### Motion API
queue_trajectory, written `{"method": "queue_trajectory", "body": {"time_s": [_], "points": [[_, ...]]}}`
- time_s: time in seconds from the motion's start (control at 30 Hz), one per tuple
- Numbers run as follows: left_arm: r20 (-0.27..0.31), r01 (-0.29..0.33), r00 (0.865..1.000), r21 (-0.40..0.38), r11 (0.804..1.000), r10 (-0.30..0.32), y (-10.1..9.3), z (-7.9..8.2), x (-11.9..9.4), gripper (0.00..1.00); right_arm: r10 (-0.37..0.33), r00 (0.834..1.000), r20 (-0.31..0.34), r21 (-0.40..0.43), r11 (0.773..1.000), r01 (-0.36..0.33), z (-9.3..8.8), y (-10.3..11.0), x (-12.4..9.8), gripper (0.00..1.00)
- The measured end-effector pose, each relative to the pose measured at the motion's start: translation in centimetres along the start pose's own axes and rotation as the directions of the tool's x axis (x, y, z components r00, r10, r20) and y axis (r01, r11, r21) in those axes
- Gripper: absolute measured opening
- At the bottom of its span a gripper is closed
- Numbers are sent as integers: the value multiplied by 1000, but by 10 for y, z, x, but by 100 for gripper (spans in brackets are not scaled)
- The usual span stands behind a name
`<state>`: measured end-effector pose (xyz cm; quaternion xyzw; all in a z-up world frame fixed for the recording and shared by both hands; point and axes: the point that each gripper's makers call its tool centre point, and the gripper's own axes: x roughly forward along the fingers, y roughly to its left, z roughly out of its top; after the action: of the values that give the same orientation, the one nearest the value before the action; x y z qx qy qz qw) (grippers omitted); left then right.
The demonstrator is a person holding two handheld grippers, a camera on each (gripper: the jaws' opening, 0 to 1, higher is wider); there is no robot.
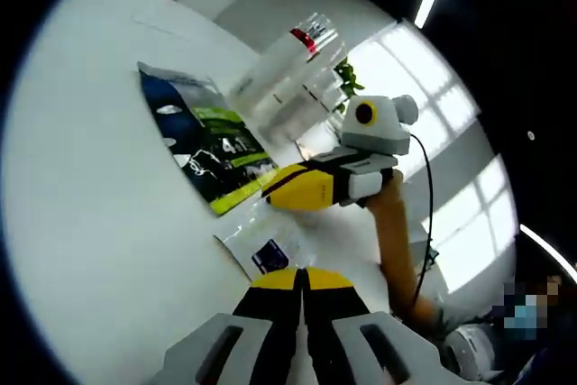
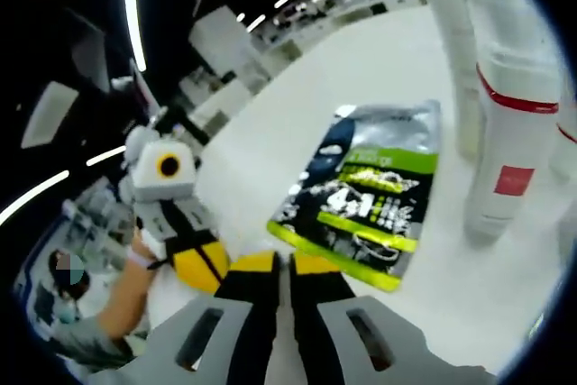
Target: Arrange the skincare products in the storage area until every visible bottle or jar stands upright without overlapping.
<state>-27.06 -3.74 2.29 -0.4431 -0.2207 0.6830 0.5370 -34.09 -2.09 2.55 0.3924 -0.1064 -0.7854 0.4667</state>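
Note:
A dark blue and green sachet (image 1: pixel 209 140) lies flat on the white table (image 1: pixel 99 223). Beyond it stand tall translucent bottles with red bands (image 1: pixel 293 65). A small white packet with a blue label (image 1: pixel 269 252) lies just ahead of my left gripper (image 1: pixel 302 279), whose jaws are shut with nothing seen between them. My right gripper (image 1: pixel 287 192) comes in from the right, shut, its tips beside the sachet's near corner. In the right gripper view the sachet (image 2: pixel 374 197) lies ahead of the shut right gripper (image 2: pixel 289 265), the bottles (image 2: pixel 509 105) stand upright at the right, and the left gripper (image 2: pixel 200 263) sits at the left.
A person's arm (image 2: pixel 122 299) holds the left gripper. A black cable (image 1: pixel 425 205) hangs from the right gripper. A green plant (image 1: pixel 347 87) shows behind the bottles. Broad bare table surface (image 2: pixel 361 69) stretches beyond the sachet.

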Motion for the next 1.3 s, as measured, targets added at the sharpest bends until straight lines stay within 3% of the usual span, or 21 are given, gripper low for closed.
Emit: {"method": "queue_trajectory", "body": {"time_s": [0.23,0.37,0.57,0.77,0.83,0.9,0.97,1.07,1.13,1.17,1.3], "points": [[1,0,1000,-6,1000,0,-1,-3,2,1,-17,1000,-11,-4,1000,17,-2,-4,2,5],[2,0,1000,-2,1000,0,-1,-4,4,1,-21,999,37,-11,1000,21,5,-4,-1,10],[2,0,1000,-1,1000,0,-1,-5,4,1,-32,997,71,-18,999,33,11,-6,-3,8],[-2,6,1000,3,1000,-6,-2,-6,3,1,-25,998,50,-15,1000,26,6,-3,-2,3],[40,70,997,-16,997,-69,-13,1,-1,1,-23,999,48,-15,1000,24,5,-2,-2,2],[111,150,983,-33,988,-146,-23,13,-11,1,-21,999,48,-14,1000,22,6,-1,-2,0],[166,173,972,-41,984,-164,-25,22,-18,1,-18,999,45,-10,1000,18,5,0,-2,0],[187,178,968,-48,983,-166,-23,25,-22,1,-5,1000,26,-9,1000,6,3,3,0,0],[181,157,973,-52,986,-145,-21,24,-20,1,5,1000,22,-14,1000,-5,2,6,2,0],[160,102,983,-51,993,-93,-13,21,-17,1,14,1000,21,-19,1000,-13,2,9,4,0],[104,-2,995,-69,998,9,3,13,-10,1,7,1000,-5,-28,1000,-7,-2,10,9,0]]}}
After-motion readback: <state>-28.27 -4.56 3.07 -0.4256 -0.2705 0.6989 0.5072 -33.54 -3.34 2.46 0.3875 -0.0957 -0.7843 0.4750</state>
